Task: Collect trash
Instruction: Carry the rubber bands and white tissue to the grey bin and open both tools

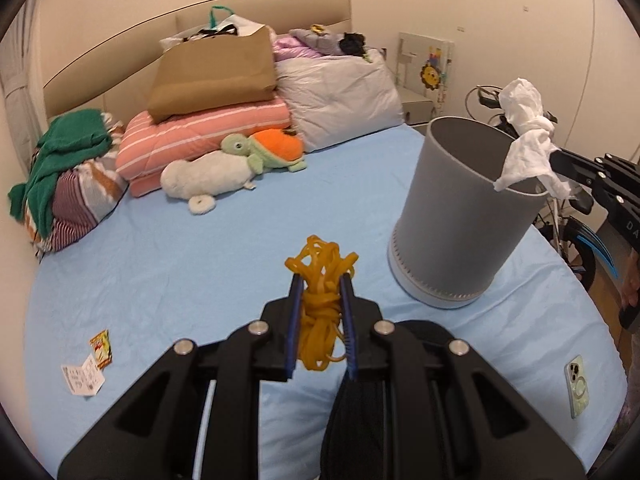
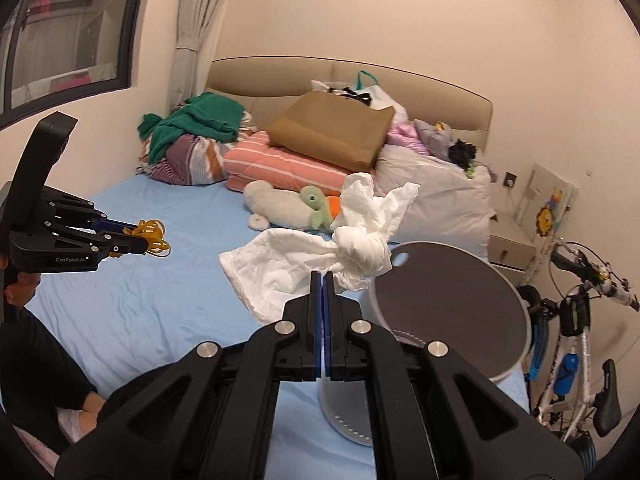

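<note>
My left gripper [image 1: 322,280] is shut on a tangle of yellow rubber bands [image 1: 322,276] and holds it above the blue bed sheet, left of the grey trash bin [image 1: 460,216]. It also shows in the right wrist view [image 2: 134,236] with the rubber bands [image 2: 152,236]. My right gripper [image 2: 322,276] is shut on a crumpled white tissue [image 2: 320,248], held at the bin's rim [image 2: 452,304]. In the left wrist view the tissue [image 1: 528,132] hangs over the bin's far right edge from the right gripper [image 1: 556,160].
A small yellow wrapper [image 1: 101,347] and a white paper slip [image 1: 83,378] lie on the sheet at front left. A phone [image 1: 576,386] lies at front right. Plush toys [image 1: 236,164], folded bedding [image 1: 200,140] and a brown bag [image 1: 216,76] sit at the headboard. A bicycle [image 2: 572,320] stands beside the bed.
</note>
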`<state>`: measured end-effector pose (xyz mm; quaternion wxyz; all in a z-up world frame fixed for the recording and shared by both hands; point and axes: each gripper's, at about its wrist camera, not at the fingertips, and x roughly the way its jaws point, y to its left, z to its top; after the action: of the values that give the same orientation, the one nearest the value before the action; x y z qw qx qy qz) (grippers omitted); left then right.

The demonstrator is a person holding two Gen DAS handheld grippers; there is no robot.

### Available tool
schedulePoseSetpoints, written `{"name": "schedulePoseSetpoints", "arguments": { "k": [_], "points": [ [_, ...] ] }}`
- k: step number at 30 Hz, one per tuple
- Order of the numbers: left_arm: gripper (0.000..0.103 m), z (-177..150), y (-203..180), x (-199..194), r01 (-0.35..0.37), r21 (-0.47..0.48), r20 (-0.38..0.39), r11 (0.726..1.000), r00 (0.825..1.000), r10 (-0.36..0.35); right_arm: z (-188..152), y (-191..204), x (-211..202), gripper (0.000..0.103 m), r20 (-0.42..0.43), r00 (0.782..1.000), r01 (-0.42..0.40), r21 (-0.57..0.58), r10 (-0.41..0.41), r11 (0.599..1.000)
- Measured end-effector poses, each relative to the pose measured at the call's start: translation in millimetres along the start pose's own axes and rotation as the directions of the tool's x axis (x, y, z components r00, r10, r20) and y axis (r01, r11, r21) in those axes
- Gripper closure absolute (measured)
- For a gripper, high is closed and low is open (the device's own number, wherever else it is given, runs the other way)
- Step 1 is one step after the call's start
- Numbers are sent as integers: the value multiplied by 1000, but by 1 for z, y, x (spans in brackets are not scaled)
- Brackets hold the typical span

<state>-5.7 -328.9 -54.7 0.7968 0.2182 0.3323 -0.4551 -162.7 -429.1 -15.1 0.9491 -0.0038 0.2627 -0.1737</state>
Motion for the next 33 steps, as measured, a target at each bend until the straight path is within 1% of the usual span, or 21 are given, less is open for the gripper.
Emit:
{"name": "schedulePoseSetpoints", "arguments": {
  "k": [4, 7, 13, 17, 26, 28, 29, 30, 31, 32, 33],
  "points": [
    [84, 28, -41, 9, 55, 79, 15, 995, 998, -57, -3, -44, -21, 103, 1, 997, 79, 35, -79, 996],
    [84, 50, -69, 19, 97, 120, 23, 988, 995, -101, -4, -72, -33, 103, 2, 992, 128, 48, -128, 991],
    [84, 87, -112, 40, 163, 167, 26, 972, 985, -169, -6, -107, -47, 103, -3, 981, 193, 48, -193, 980],
    [84, 109, -133, 57, 194, 179, 19, 964, 980, -201, -5, -120, -39, 103, -19, 980, 199, 46, -199, 979],
    [84, 141, -153, 92, 239, 195, 11, 951, 969, -246, -3, -139, -7, 103, -53, 984, 172, 41, -169, 984],
    [79, 144, -155, 102, 234, 197, 6, 952, 971, -240, -2, -144, 1, 101, -60, 986, 156, 48, -153, 987],
    [75, 145, -158, 108, 222, 201, -3, 954, 974, -226, -2, -147, 6, 95, -68, 989, 139, 59, -135, 989],
    [57, 146, -159, 113, 208, 205, -8, 956, 977, -211, -2, -152, 12, 88, -80, 990, 126, 74, -120, 989],
    [37, 146, -161, 118, 194, 208, -5, 959, 980, -198, -2, -156, 16, 67, -88, 990, 122, 89, -114, 989],
    [29, 147, -162, 120, 187, 209, 2, 960, 981, -192, -2, -159, 20, 50, -87, 989, 127, 105, -119, 986],
    [27, 147, -163, 122, 182, 213, 11, 960, 982, -188, -1, -160, 21, 47, -83, 988, 137, 110, -128, 984]
  ]
}}
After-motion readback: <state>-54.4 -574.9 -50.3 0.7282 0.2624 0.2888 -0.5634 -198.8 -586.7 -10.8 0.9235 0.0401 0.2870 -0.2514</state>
